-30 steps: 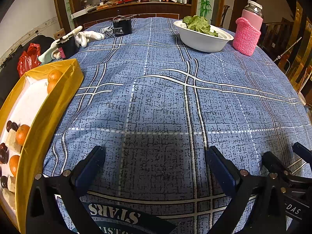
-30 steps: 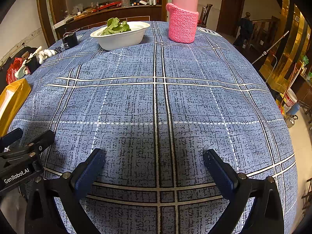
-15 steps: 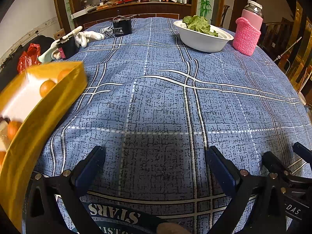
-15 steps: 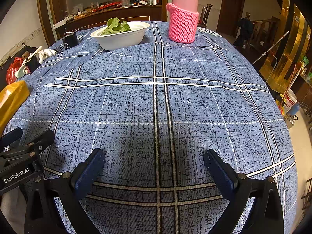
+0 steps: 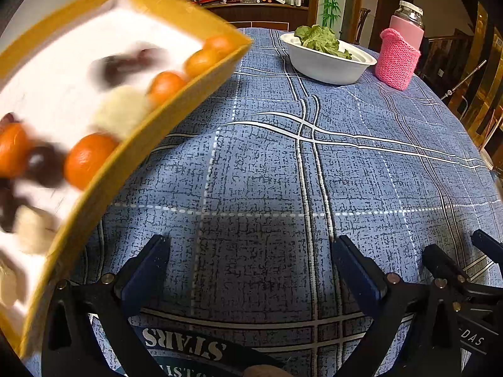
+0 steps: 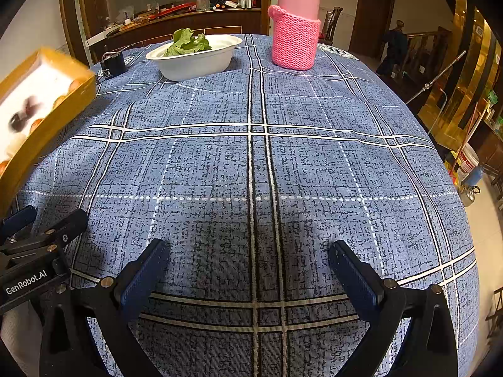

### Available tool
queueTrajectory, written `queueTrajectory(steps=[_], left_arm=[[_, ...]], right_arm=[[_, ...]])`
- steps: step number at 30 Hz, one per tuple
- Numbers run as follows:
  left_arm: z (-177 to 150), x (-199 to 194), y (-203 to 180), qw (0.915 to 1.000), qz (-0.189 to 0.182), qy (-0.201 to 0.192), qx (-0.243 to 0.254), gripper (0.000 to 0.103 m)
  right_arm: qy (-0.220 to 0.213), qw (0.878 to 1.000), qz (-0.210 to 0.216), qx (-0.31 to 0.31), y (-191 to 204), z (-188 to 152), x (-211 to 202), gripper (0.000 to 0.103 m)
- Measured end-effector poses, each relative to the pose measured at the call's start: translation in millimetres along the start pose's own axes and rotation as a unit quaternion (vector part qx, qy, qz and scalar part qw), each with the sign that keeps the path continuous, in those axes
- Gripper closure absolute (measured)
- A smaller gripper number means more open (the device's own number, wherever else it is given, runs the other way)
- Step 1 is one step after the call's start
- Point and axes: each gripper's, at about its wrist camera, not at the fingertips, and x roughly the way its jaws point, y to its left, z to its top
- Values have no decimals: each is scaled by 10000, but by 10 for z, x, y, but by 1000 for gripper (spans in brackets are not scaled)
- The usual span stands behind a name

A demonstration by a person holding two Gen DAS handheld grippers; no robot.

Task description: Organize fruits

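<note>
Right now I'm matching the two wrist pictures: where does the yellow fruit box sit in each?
Left wrist: yellow fruit box fills the upper left, tilted and blurred.
Right wrist: it sits small at the left edge.
Shared landmark: white bowl of greens.

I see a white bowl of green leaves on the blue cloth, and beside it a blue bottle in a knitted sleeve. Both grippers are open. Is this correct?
One detail is wrong: the bottle is pink, like its knitted sleeve, as the right wrist view shows. The rest holds: the white bowl of green leaves stands beside it, and the left gripper and right gripper are open.
</note>
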Motion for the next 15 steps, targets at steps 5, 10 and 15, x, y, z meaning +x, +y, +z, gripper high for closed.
queueTrajectory(steps=[5,10,15], left_arm=[[-2,0,0,10000,-5,2,-3,0],[1,-7,5,10000,-5,1,-1,0],[1,-7,9,10000,-5,2,-2,0]], right_arm=[[0,10000,0,0,0,0,1,0],[0,10000,0,0,2,0,2,0],[0,10000,-1,0,0,1,2,0]])
